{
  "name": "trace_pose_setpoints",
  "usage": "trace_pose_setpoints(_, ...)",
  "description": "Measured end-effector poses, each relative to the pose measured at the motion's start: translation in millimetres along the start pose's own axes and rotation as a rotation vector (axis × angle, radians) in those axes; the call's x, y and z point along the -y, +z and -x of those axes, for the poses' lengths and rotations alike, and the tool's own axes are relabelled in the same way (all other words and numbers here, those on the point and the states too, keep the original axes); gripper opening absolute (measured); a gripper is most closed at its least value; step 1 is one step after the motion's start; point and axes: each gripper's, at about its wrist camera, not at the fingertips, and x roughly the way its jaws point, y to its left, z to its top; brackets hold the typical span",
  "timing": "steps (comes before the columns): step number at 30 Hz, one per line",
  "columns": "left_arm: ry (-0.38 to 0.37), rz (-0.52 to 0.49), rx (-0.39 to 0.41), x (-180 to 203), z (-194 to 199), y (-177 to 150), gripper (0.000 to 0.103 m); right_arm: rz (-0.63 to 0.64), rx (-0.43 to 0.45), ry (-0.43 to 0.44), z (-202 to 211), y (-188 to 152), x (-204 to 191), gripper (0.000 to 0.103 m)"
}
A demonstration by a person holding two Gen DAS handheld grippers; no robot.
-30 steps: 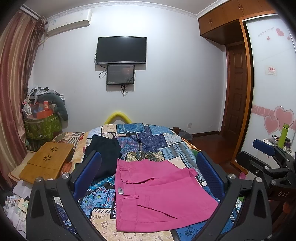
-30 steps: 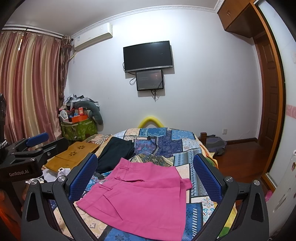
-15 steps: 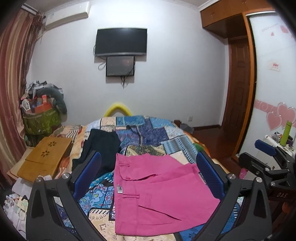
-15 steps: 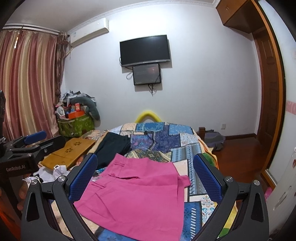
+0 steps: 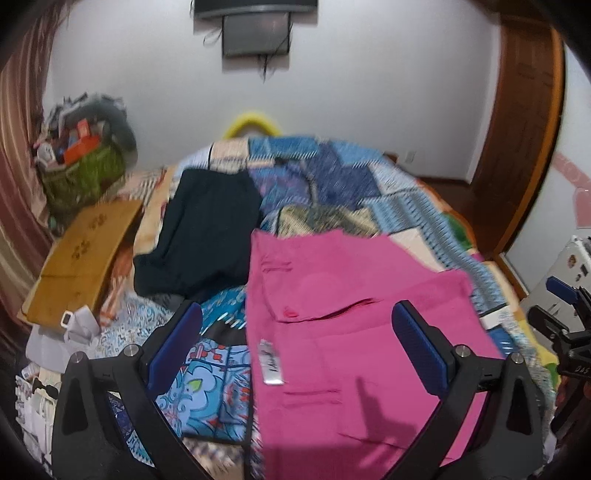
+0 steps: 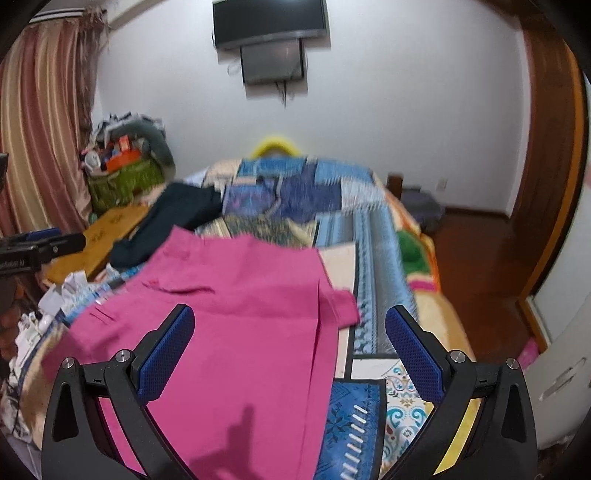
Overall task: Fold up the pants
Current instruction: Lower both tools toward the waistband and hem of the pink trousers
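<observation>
- I am holding my left gripper (image 5: pixel 295 343) above the near part of the bed, its blue-padded fingers spread wide and pinching nothing.
- I am holding my right gripper (image 6: pixel 290 349) the same way, its fingers spread wide with nothing between them.
- The pink pants (image 5: pixel 354 332) are lying flat on the patchwork quilt (image 5: pixel 332 184), on the near half of the bed, already folded into a wide, short shape.
- In the left wrist view, the waistband and a small white tag (image 5: pixel 270 362) are sitting along the left edge of the pants.
- In the right wrist view, the pants (image 6: pixel 229 325) are filling the near centre, with one corner sticking out to the right over the quilt (image 6: pixel 373 236).
- A dark folded garment (image 5: pixel 207 236) is lying on the quilt just beside the pants, to their far left.
- A wooden board (image 5: pixel 85 254) is resting at the left edge of the bed, beyond the dark garment.
- A green basket (image 5: pixel 81 177) piled with clutter is standing at the far left near the curtain (image 6: pixel 40 129).
- A wall-mounted screen (image 6: pixel 269 22) is hanging on the far wall above the bed.
- Both views are looking blurred, so fine details of the fabric are hard to read.
</observation>
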Motion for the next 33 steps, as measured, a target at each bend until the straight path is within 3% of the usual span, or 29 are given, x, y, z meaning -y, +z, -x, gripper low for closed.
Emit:
trace_pose_setpoints(4,0.032,-0.015,-0.093,-13.2,-41.1,1.4,0.102,-0.022,-0.103,0.032,-29.0,-0.8,21.1,0.103)
trace_pose_setpoints(9,0.025,-0.017,-0.217,-25.6,-85.4,-1.7,0.082,-0.041,-0.171,0.052,-53.4,1.3,36.5,0.096)
trace_pose_setpoints(12,-0.007,-0.026,-0.286,-26.4,-104.1,-5.5,0.071,-0.053,-0.202,0.068,-65.7,1.8,41.4,0.091)
trace_pose_setpoints(14,-0.041,-0.042,-0.337,-22.6,-113.9,-7.3,0.068,-0.061,-0.218,0.082,-73.7,3.8,43.5,0.083)
trace_pose_setpoints(18,-0.085,-0.069,-0.422,-17.0,-132.8,-13.3,0.062,-0.079,-0.232,0.107,-88.3,10.1,48.2,0.081)
trace_pose_setpoints(21,-0.100,-0.049,-0.469,-20.1,-145.1,-16.5,0.059,-0.071,-0.246,0.125,-99.9,14.4,47.4,0.074)
trace_pose_setpoints(27,-0.219,-0.023,-0.533,-18.3,-156.2,-14.9,0.057,-0.058,-0.322,0.172,-129.2,14.4,44.9,0.049)
trace_pose_setpoints(29,-0.227,-0.048,-0.545,-13.4,-158.2,-12.5,0.055,-0.048,-0.341,0.175,-136.2,12.7,42.9,0.036)
trace_pose_setpoints(33,-0.175,-0.110,-0.528,-4.4,-160.0,-13.7,0.041,-0.025,-0.356,0.187,-141.6,11.3,40.9,0.012)
